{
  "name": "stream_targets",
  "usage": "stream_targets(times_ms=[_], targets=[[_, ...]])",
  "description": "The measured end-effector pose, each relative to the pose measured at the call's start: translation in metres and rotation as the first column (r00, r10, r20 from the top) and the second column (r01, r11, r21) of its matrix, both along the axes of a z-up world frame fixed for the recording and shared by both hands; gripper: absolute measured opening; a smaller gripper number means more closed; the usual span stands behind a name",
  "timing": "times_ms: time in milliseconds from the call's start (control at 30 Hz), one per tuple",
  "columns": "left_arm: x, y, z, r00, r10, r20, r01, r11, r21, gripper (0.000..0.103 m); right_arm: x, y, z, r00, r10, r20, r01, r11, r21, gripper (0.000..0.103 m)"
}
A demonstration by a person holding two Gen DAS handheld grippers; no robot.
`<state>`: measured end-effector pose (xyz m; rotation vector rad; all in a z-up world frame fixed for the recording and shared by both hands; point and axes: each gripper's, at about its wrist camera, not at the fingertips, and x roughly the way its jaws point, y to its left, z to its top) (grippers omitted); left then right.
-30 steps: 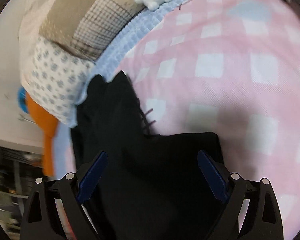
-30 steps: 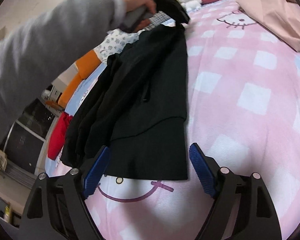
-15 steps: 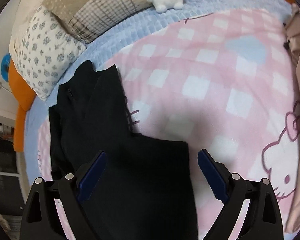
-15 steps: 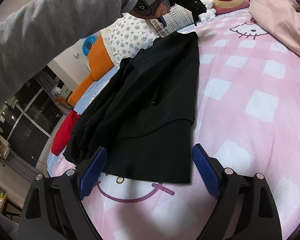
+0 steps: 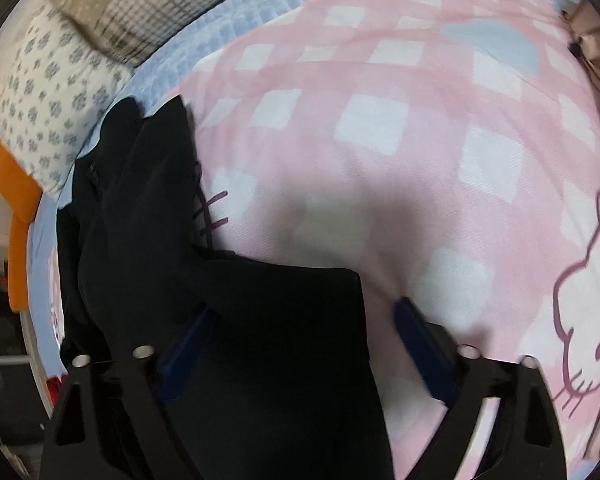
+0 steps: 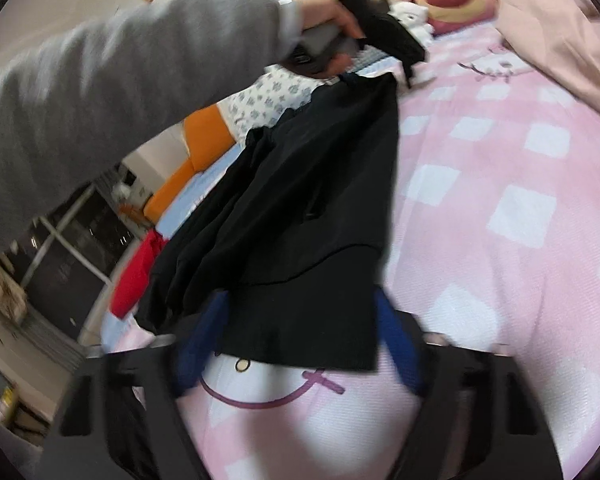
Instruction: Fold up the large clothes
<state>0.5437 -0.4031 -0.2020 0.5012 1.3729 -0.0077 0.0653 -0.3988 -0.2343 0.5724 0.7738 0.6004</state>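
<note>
A large black garment (image 5: pixel 236 320) lies partly folded on the pink checked bedspread (image 5: pixel 400 140), along the bed's left side. My left gripper (image 5: pixel 300 320) is open just above its near part, with cloth under the left finger. In the right wrist view the same garment (image 6: pixel 312 216) stretches away from me, and my right gripper (image 6: pixel 300 336) is open over its near hem. The left gripper (image 6: pixel 380 36), held by a hand in a grey sleeve, hovers above the garment's far end in that view.
Pillows (image 5: pixel 56 92) and a white plush toy (image 6: pixel 412 16) line the head of the bed. A pink blanket (image 6: pixel 560 28) is heaped at the far right. A red cloth (image 6: pixel 136 280) hangs at the bed's left edge, with an orange bed frame (image 6: pixel 204 148) behind.
My left gripper has dropped lower and closer to the black garment after rising half a second ago. My right gripper has moved forward over the near hem. Both stayed open.
</note>
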Motion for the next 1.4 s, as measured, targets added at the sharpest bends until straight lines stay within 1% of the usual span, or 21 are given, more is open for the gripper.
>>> stream_targets(times_ms=[33, 67, 133, 200, 233, 333, 367, 400, 433, 500, 533, 567, 667, 767, 800, 900, 967, 1100, 1233, 1300, 1400], targets=[[0.0, 0.001, 0.001, 1.0, -0.013, -0.004, 0.013, 1.0, 0.004, 0.079, 0.002, -0.009, -0.004, 1.0, -0.016, -0.023, 0.017, 0.998, 0.056, 0.046], [0.0, 0.004, 0.003, 1.0, -0.02, -0.005, 0.02, 1.0, 0.007, 0.076, 0.003, -0.015, -0.007, 0.999, -0.026, -0.037, 0.03, 0.995, 0.098, 0.041], [-0.001, 0.01, 0.004, 1.0, -0.017, -0.015, 0.017, 1.0, -0.011, 0.069, 0.005, -0.021, -0.01, 0.998, -0.031, -0.055, 0.038, 0.99, 0.139, 0.038], [-0.001, 0.018, 0.006, 1.0, -0.013, -0.025, 0.012, 0.999, -0.037, 0.063, 0.005, -0.017, -0.009, 0.999, -0.021, -0.049, 0.027, 0.992, 0.121, 0.037], [-0.001, 0.019, 0.007, 0.999, -0.017, -0.028, 0.016, 0.999, -0.042, 0.058, 0.005, -0.015, -0.008, 0.999, -0.015, -0.045, 0.021, 0.993, 0.115, 0.037], [-0.007, 0.02, 0.012, 0.999, -0.038, -0.012, 0.037, 0.998, -0.046, 0.047, 0.004, -0.006, -0.003, 1.0, 0.024, -0.018, -0.022, 0.994, 0.106, 0.039], [-0.009, 0.02, 0.015, 0.999, -0.047, 0.0, 0.047, 0.998, -0.041, 0.042, 0.004, -0.004, -0.001, 1.0, 0.024, -0.011, -0.023, 0.995, 0.101, 0.049], [-0.011, 0.021, 0.017, 0.999, -0.051, 0.007, 0.051, 0.998, -0.044, 0.037, 0.004, 0.0, 0.0, 1.0, 0.029, -0.004, -0.029, 0.996, 0.084, 0.052], [-0.012, 0.023, 0.02, 0.999, -0.051, 0.015, 0.052, 0.997, -0.05, 0.036, 0.004, 0.001, 0.0, 1.0, 0.031, -0.001, -0.031, 0.998, 0.061, 0.05], [-0.014, 0.029, 0.027, 0.999, -0.043, 0.027, 0.045, 0.996, -0.073, 0.03, 0.004, 0.007, 0.0, 1.0, 0.02, -0.001, -0.02, 1.0, -0.015, 0.038], [-0.015, 0.031, 0.029, 0.999, -0.04, 0.031, 0.042, 0.996, -0.083, 0.028, 0.004, 0.007, -0.001, 1.0, 0.004, -0.008, -0.004, 0.999, -0.038, 0.023], [-0.016, 0.037, 0.034, 0.999, -0.03, 0.039, 0.034, 0.994, -0.106, 0.026, 0.004, 0.005, -0.002, 1.0, -0.008, -0.013, 0.008, 0.999, -0.034, 0.016], [-0.017, 0.051, 0.045, 0.999, -0.002, 0.047, 0.011, 0.982, -0.191, 0.023, 0.002, -0.004, 0.004, 0.999, -0.042, -0.013, 0.042, 0.999, 0.005, 0.01], [-0.018, 0.067, 0.061, 0.999, 0.02, 0.046, -0.004, 0.946, -0.324, 0.018, -0.004, -0.002, 0.021, 0.999, -0.04, 0.027, 0.04, 0.999, 0.01, 0.007], [-0.017, 0.074, 0.068, 0.999, 0.024, 0.038, -0.008, 0.928, -0.373, 0.017, -0.005, 0.003, 0.031, 0.998, -0.029, 0.048, 0.029, 1.0, 0.004, 0.007], [-0.014, 0.097, 0.086, 0.999, 0.033, 0.042, -0.01, 0.889, -0.458, 0.015, -0.007, 0.016, 0.052, 0.996, 0.003, 0.086, -0.003, 1.0, 0.009, 0.007], [-0.012, 0.121, 0.1, 0.997, 0.053, 0.049, -0.02, 0.854, -0.519, 0.015, -0.007, 0.029, 0.07, 0.992, 0.041, 0.122, -0.043, 0.999, 0.015, 0.007], [-0.009, 0.171, 0.12, 0.994, 0.082, 0.067, -0.026, 0.803, -0.596, 0.015, 0.001, 0.079, 0.1, 0.97, 0.16, 0.183, -0.154, 0.987, -0.047, 0.007], [-0.008, 0.229, 0.135, 0.99, 0.099, 0.101, -0.014, 0.777, -0.63, 0.015, 0.005, 0.128, 0.115, 0.941, 0.271, 0.202, -0.246, 0.959, -0.139, 0.007], [-0.007, 0.263, 0.131, 0.987, 0.129, 0.093, -0.04, 0.768, -0.639, 0.015, 0.007, 0.148, 0.114, 0.932, 0.31, 0.189, -0.277, 0.944, -0.181, 0.007], [-0.004, 0.311, 0.104, 0.981, 0.189, 0.05, -0.107, 0.733, -0.672, 0.016, 0.009, 0.175, 0.107, 0.923, 0.355, 0.149, -0.317, 0.92, -0.231, 0.007]])
